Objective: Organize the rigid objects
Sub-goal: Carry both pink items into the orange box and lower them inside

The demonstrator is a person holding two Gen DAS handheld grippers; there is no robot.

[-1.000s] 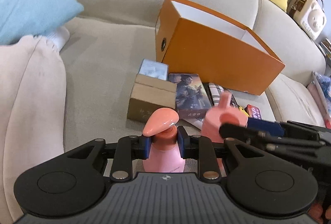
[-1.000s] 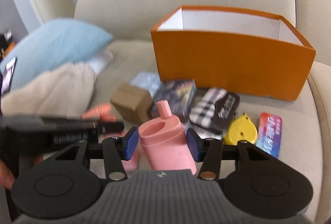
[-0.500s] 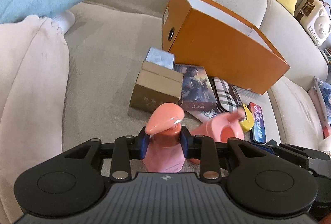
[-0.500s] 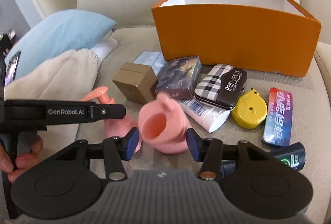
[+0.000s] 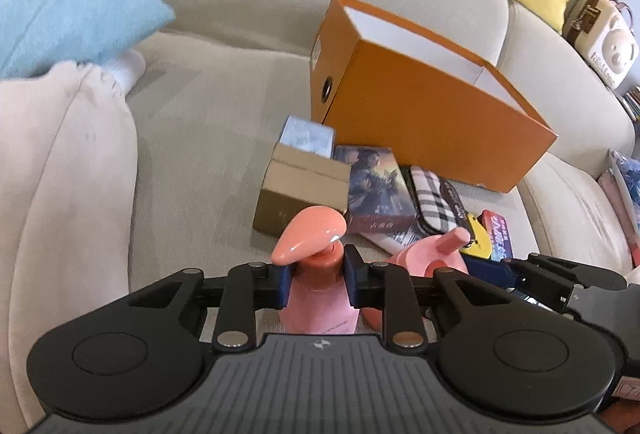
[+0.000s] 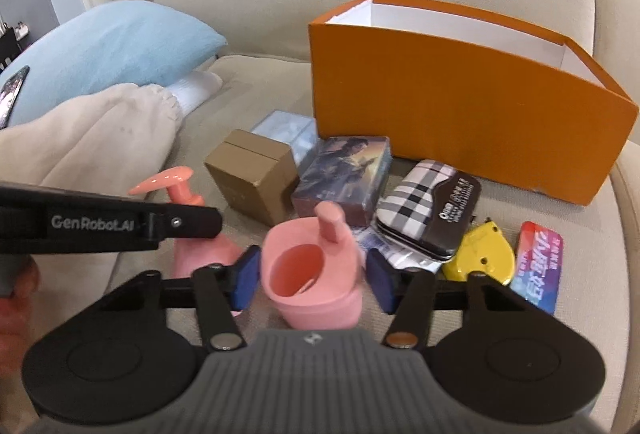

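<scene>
Left gripper clamping pink pump bottle at the neck, just under the spout head, pads pressing both sides; bottle standing upright over the sofa seat, near the front edge of the clutter. Whether resting on the cushion or lifted clear: cannot tell, base hidden behind the gripper body.

Right gripper straddling pink cup, fingers spread, a gap showing on each side, so not gripping. Cup tilting with mouth toward the camera, its stub spout pointing up and back.

Handling, as judgement: both pink pieces looking like rigid moulded plastic, smooth and a little glossy, likely slippery under the pads. Bottle possibly heavy if filled; fill level not showing. Neck hold sitting high, so swinging below the pads seems likely; a hold on the shoulder or body looks steadier. Cup probably light and hollow; closing across the wall below the rim looks the better grasp.

Orange box standing open at the back of the seat, presumably the destination. Between it and the grippers: brown carton, picture box, plaid case, yellow tape measure, bright flat pack.

Hidden or unclear: box floor not showing; white tube under the plaid case mostly covered; cup edges motion-blurred; pale blue item behind the carton too blurred for identifying.
</scene>
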